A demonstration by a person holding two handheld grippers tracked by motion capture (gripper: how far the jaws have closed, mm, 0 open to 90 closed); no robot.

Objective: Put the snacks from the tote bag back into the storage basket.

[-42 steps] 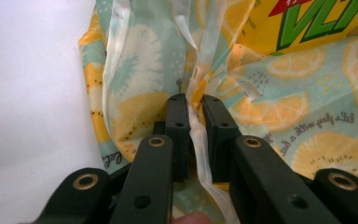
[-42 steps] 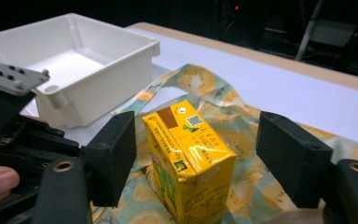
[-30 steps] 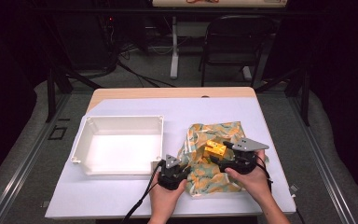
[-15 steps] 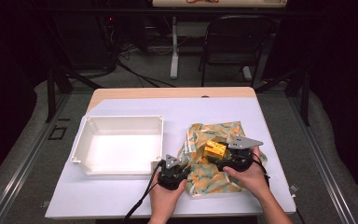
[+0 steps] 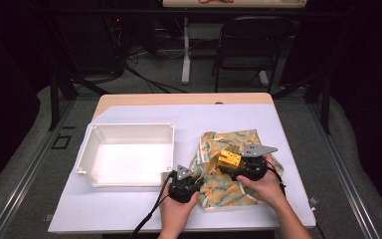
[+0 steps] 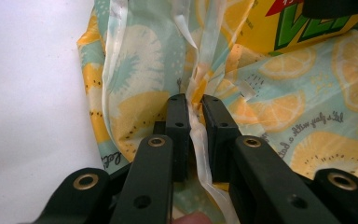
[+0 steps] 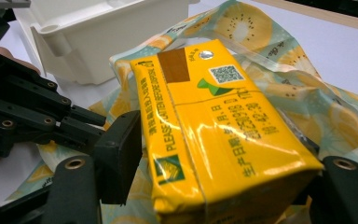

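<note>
A fruit-patterned plastic bag [image 5: 231,174] lies crumpled on the table's right half. My left gripper [image 5: 191,175] is at the bag's left edge, shut on a fold of the bag's rim [image 6: 196,123], which runs between its jaws. My right gripper [image 5: 226,167] holds a yellow drink carton [image 5: 229,159] above the bag. In the right gripper view the carton [image 7: 214,126] sits between the jaws, its printed side facing up, with the left gripper [image 7: 98,123] just beyond it at left.
A white rectangular bin [image 5: 87,154] stands empty left of the bag; its corner [image 7: 88,51] is close behind the left gripper. The white tabletop [image 5: 139,209] has free room in front and behind. A black chair [image 5: 251,35] stands beyond the table.
The right gripper with the carton has shifted slightly left toward the bag's opening. The left gripper has stayed on the bag's edge.
</note>
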